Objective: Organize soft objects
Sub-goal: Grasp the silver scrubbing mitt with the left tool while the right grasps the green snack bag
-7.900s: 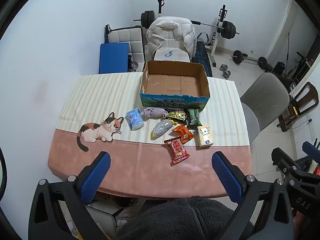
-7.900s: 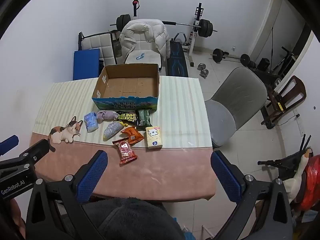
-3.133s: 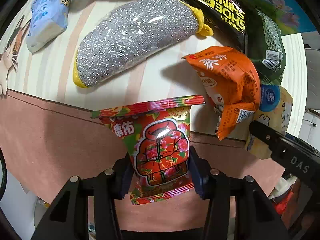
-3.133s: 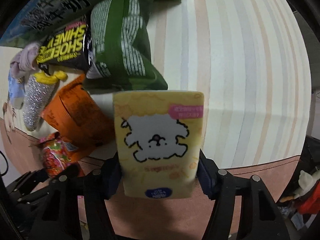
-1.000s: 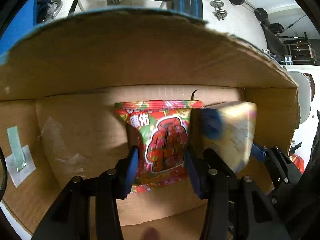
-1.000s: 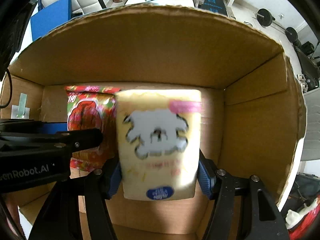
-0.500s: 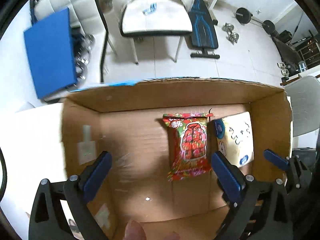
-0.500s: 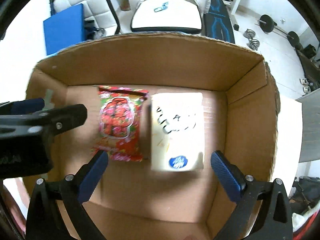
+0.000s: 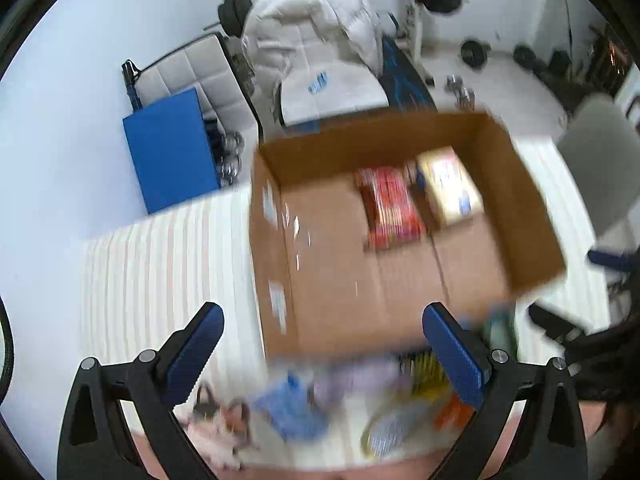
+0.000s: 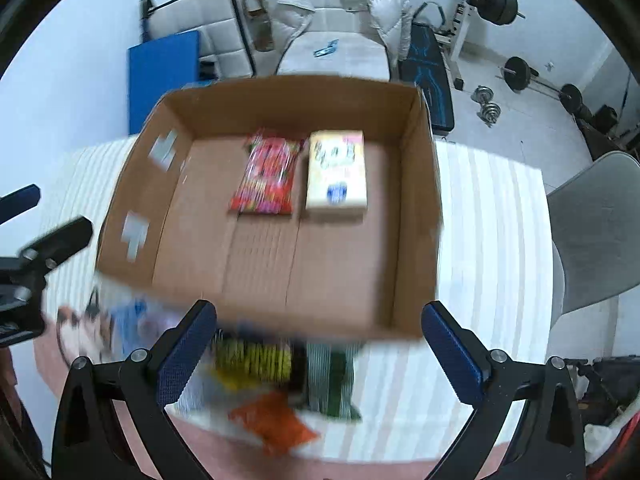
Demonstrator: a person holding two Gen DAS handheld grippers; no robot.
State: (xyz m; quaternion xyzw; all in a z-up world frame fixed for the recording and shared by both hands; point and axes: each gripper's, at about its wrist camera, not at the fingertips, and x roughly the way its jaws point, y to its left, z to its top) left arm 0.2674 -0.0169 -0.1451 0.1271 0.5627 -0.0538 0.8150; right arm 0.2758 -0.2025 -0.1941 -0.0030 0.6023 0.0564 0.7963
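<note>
A red snack packet (image 10: 266, 178) and a yellow tissue pack (image 10: 336, 174) lie side by side on the floor of the open cardboard box (image 10: 416, 200); both also show in the left wrist view, the packet (image 9: 390, 210) and the pack (image 9: 450, 188). My left gripper (image 9: 320, 344) is open and empty above the box's near wall. My right gripper (image 10: 318, 344) is open and empty over the near wall too. In front of the box lie a blue pack (image 9: 294, 412), a silver pouch (image 9: 394, 430), an orange packet (image 10: 272, 420), a yellow-black pack (image 10: 252, 358) and a green packet (image 10: 330, 376), all blurred.
The striped tablecloth (image 10: 488, 248) spreads to both sides of the box. A cat picture (image 9: 218, 428) is on the cloth at the near left. A grey chair (image 10: 596, 232) stands right of the table. A chair with a white jacket (image 10: 336, 8) and weights stand behind.
Both grippers have pulled back and up from the box, open and empty. The red packet and the tissue pack stay on the box floor. The items in front of the box came into view.
</note>
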